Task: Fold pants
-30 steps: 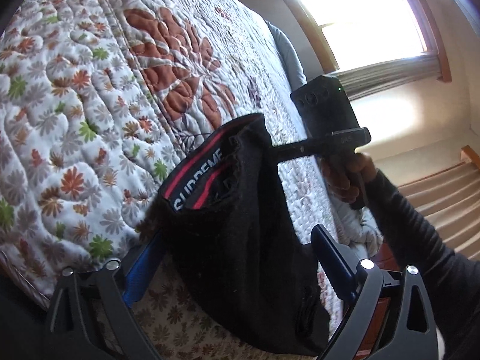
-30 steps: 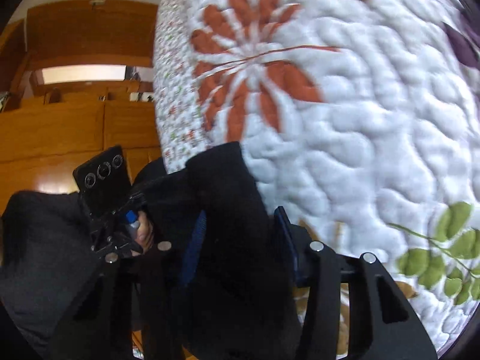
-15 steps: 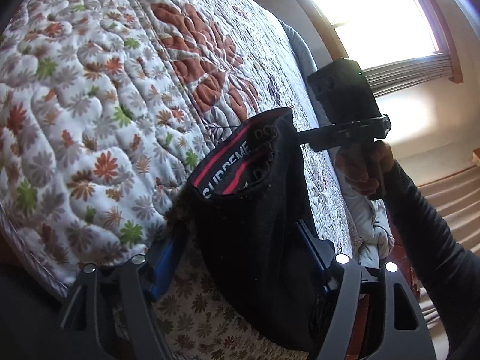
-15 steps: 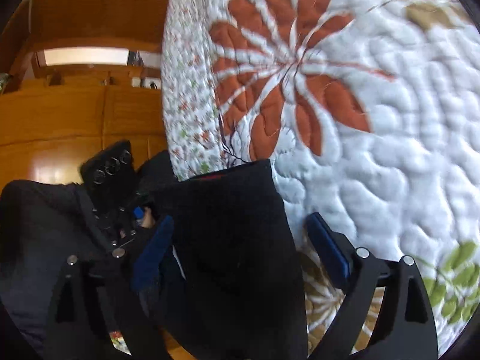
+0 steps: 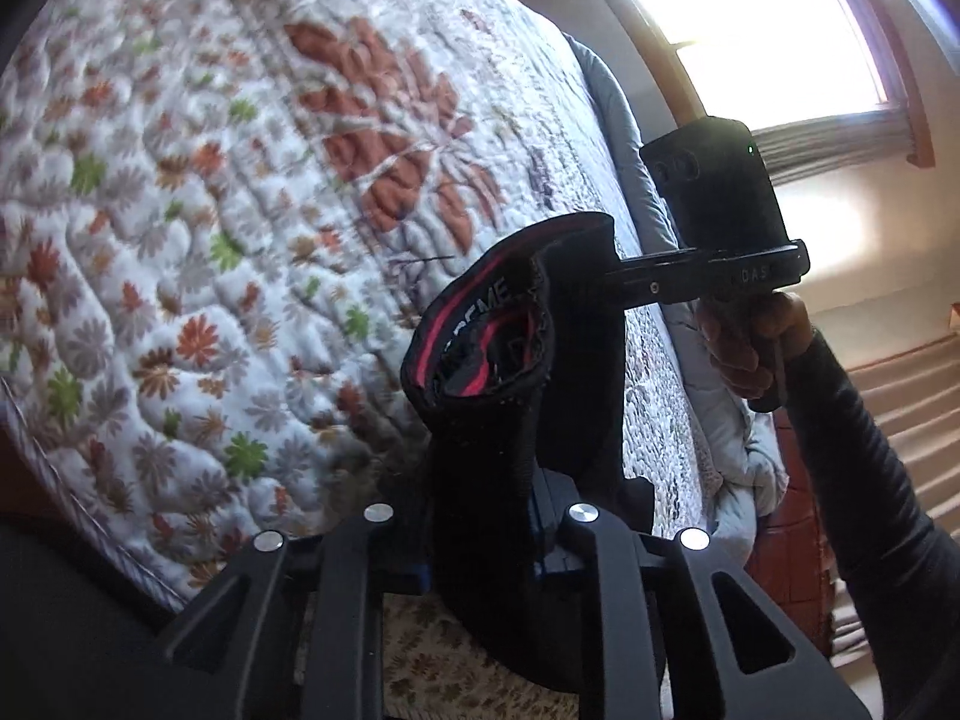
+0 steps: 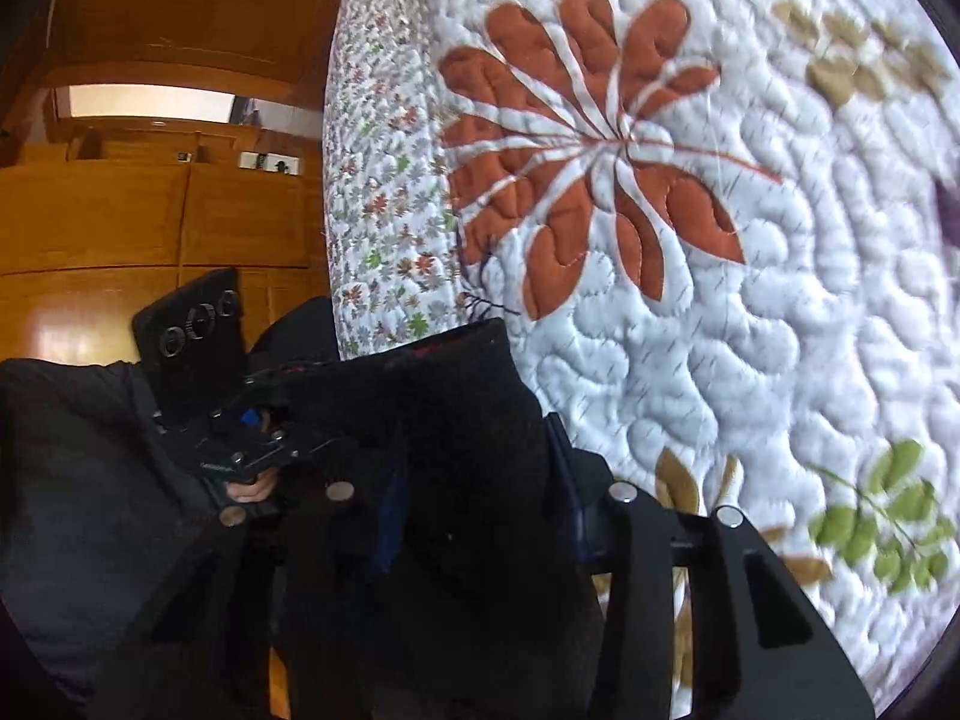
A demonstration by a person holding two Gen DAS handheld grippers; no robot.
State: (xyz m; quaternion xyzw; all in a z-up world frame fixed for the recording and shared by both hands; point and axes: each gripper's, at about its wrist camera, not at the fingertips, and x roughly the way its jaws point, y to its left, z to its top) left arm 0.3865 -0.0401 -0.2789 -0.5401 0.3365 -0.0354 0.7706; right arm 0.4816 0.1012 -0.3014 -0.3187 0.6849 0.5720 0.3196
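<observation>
The black pants have a red and black lettered waistband and hang bunched above the quilted bed. My left gripper is shut on the pants fabric near the waistband. My right gripper is shut on the other side of the black pants. The right gripper also shows in the left wrist view, pinching the waistband's far edge. The left gripper shows in the right wrist view. The pants hide both sets of fingertips.
A floral quilt covers the bed below, also seen in the right wrist view. A grey pillow lies at the bed's far edge under a bright window. Wooden cabinets stand behind.
Both grippers were open around the pants and have closed on the fabric. The waistband is now bunched narrower between them.
</observation>
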